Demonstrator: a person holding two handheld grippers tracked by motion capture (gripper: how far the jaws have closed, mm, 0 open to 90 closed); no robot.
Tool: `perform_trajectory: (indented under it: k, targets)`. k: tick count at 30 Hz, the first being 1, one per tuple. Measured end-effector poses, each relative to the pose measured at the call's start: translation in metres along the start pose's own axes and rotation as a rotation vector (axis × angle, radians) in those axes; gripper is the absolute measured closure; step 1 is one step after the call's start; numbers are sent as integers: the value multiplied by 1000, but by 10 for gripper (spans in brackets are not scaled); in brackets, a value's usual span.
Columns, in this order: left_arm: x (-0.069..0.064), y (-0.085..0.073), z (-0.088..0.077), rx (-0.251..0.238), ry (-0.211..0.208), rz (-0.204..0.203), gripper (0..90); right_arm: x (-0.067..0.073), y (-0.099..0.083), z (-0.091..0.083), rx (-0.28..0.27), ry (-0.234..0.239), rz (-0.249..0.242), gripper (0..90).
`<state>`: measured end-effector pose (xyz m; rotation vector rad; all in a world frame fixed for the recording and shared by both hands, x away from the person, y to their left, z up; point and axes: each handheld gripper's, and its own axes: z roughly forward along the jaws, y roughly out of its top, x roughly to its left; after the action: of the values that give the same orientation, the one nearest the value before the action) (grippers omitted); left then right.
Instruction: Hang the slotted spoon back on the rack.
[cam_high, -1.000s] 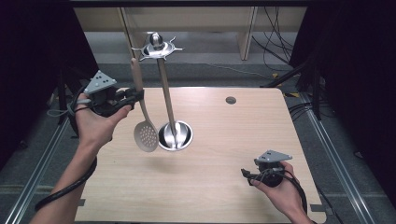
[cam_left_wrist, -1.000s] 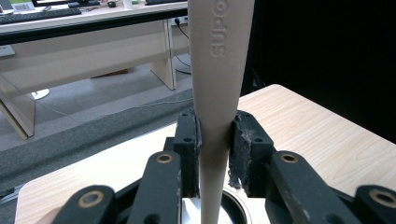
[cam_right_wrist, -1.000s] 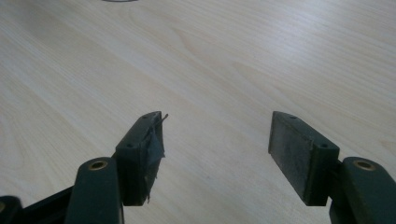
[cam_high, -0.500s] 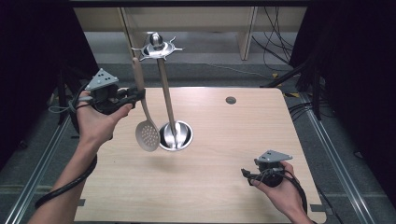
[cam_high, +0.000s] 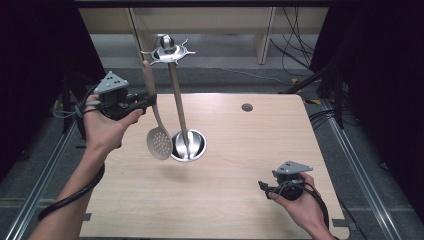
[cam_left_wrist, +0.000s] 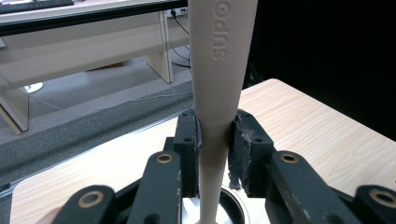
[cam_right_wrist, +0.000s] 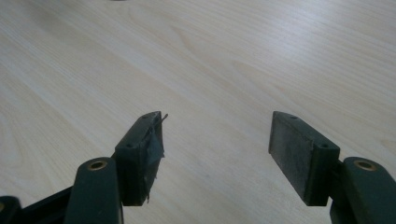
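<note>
A beige slotted spoon (cam_high: 156, 125) hangs above the wooden table (cam_high: 235, 145), its perforated bowl low and its handle pointing up. My left gripper (cam_high: 145, 101) is shut on the handle at the left of the high view. In the left gripper view the two pads clamp the beige handle (cam_left_wrist: 217, 93) from both sides. Just right of the spoon stands a metal utensil rack (cam_high: 176, 80) with a star-shaped hook top and a round shiny base (cam_high: 189, 146). My right gripper (cam_high: 267, 189) rests low near the table's front right corner. Its jaws stand open over bare wood, gripper (cam_right_wrist: 215, 154) holding nothing.
A small dark round hole (cam_high: 247, 107) sits in the table top toward the back right. Beyond the far edge are a pale bench (cam_high: 200, 20) and cables on the floor (cam_high: 295, 45). Dark curtains close both sides.
</note>
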<state>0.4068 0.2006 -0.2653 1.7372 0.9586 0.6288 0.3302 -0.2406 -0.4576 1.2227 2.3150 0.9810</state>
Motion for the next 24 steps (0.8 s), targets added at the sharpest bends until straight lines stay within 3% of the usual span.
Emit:
perform_trajectory:
  k: [7, 24]
  targets:
    - [0, 2, 1, 0, 9, 13, 722, -1, 0, 0, -1, -2, -20, 359]
    - [-1, 6, 7, 9, -2, 11, 722, -1, 0, 0, 1, -1, -17, 359]
